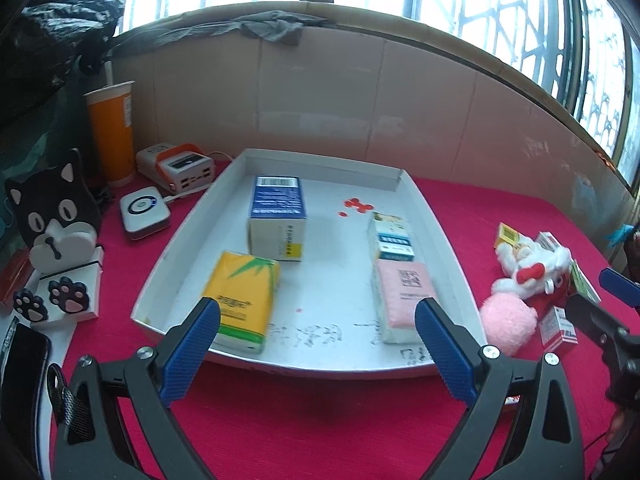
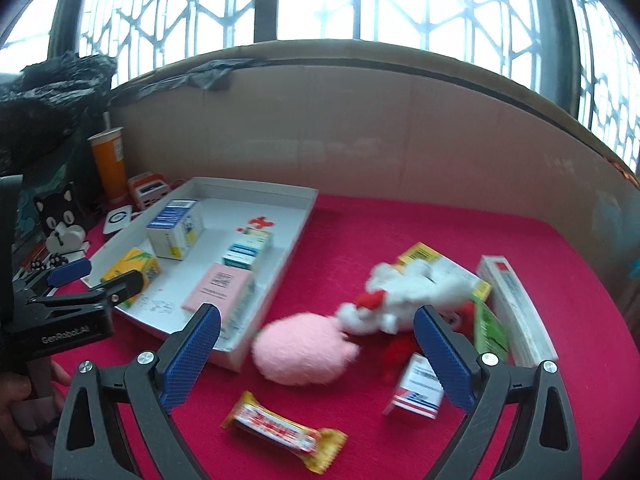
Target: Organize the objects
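A white tray (image 1: pixel 224 184) on the red cloth holds a blue-topped box (image 1: pixel 277 216), a yellow tissue pack (image 1: pixel 242 296), a pink pack (image 1: pixel 404 294) and a small blue-and-white box (image 1: pixel 394 242). My left gripper (image 1: pixel 318 344) hovers open over the tray's near edge with nothing between its fingers. To the right of the tray (image 2: pixel 296 224) lie a pink plush ball (image 2: pixel 304 350), a white and red plush toy (image 2: pixel 404 296), several small boxes and a candy bar (image 2: pixel 280 432). My right gripper (image 2: pixel 316 350) is open above the pink ball and holds nothing.
An orange cup (image 1: pixel 112 132), a power bank (image 1: pixel 180 166), a white round-buttoned device (image 1: pixel 144 210), a cat-shaped stand (image 1: pixel 52 220) and a phone (image 1: pixel 20 376) crowd the left side. A cardboard wall (image 1: pixel 360 100) closes the back. Red cloth (image 2: pixel 400 448) shows in front.
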